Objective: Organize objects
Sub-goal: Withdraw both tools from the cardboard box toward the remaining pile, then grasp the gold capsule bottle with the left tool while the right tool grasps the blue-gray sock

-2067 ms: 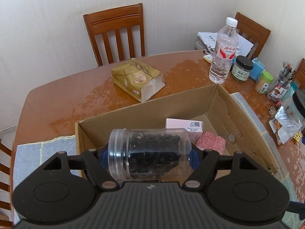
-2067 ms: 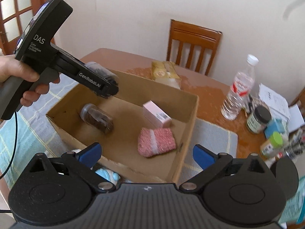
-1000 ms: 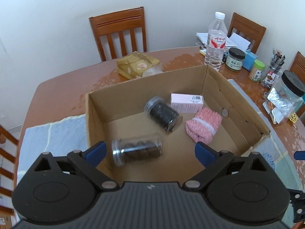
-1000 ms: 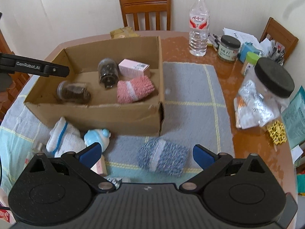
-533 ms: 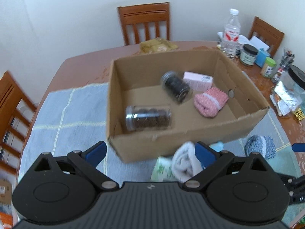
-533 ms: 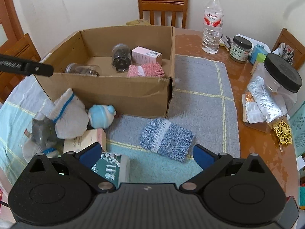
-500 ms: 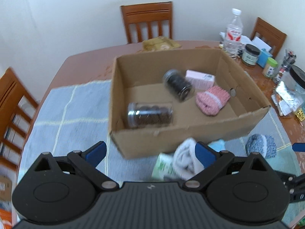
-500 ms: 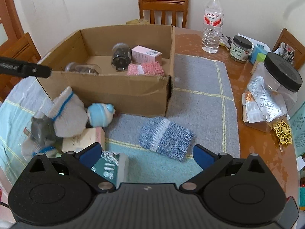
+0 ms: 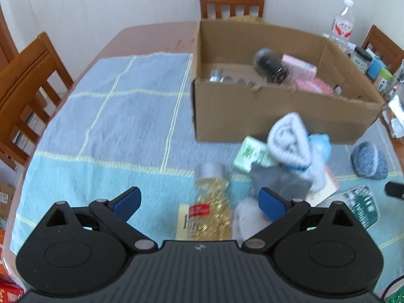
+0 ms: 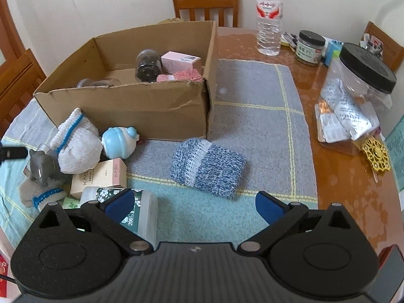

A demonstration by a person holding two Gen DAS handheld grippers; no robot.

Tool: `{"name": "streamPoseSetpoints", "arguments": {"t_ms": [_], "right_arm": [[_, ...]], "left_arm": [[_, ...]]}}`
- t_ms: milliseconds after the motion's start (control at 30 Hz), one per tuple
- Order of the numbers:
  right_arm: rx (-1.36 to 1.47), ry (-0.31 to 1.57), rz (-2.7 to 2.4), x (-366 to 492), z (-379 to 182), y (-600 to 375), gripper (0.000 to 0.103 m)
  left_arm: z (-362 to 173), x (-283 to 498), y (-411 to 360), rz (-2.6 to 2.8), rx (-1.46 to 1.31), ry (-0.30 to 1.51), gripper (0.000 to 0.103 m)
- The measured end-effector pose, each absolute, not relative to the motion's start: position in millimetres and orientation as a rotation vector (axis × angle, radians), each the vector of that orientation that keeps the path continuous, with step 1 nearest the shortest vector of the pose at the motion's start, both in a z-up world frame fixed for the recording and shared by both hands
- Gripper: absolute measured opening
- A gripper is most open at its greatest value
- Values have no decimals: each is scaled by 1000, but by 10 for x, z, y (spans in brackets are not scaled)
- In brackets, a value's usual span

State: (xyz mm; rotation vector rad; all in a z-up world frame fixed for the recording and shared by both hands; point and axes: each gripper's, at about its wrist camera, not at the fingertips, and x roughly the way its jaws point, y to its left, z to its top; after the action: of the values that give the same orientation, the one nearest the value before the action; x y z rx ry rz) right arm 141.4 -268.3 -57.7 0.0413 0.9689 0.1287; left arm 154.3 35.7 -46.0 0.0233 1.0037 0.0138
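Observation:
A cardboard box [image 10: 141, 106] on the table mat holds two clear jars, a pink carton [image 10: 180, 61] and a pink knitted roll. In front of it lie a white roll with a blue stripe [image 10: 75, 144], a light blue toy [image 10: 118, 141], a grey elephant [image 10: 41, 165], a beige KASI carton [image 10: 99, 176], a flowered bottle [image 10: 126, 207] and a blue knitted roll [image 10: 207, 168]. My left gripper [image 9: 199, 202] is open above a bottle of yellow contents [image 9: 214, 207]. My right gripper [image 10: 193, 205] is open and empty, just in front of the blue roll.
A water bottle [image 10: 269, 17], a dark-lidded jar [image 10: 310, 48] and a big clear jar with a black lid [image 10: 353, 96] stand on the wooden table at the right. Wooden chairs [image 9: 27, 88] stand at the left and far sides. A green carton [image 9: 252, 154] lies by the box.
The left gripper let the dark jar go into the box, then drew back and down over the loose pile. The right gripper swung and sank toward the blue roll.

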Motion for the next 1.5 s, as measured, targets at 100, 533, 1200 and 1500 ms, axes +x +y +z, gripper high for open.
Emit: {"name": "streamPoseSetpoints", "arguments": {"t_ms": [100,533,1200,1500], "right_arm": [[50,972,98,1402,-573,-2675,103],[74,978,-9,1321,-503,-2545,103],[119,1017,-53,1809,-726,-2616,103],[92,1042,-41,1998,-894,-2647,103]], "left_arm": [[-578,1527,429,14,19,1024,99],[-818,1609,642,-71,21,1069,99],[-949,1722,1023,12,108,1099,99],[-852,1688,1025,-49,92,1095,99]]}}
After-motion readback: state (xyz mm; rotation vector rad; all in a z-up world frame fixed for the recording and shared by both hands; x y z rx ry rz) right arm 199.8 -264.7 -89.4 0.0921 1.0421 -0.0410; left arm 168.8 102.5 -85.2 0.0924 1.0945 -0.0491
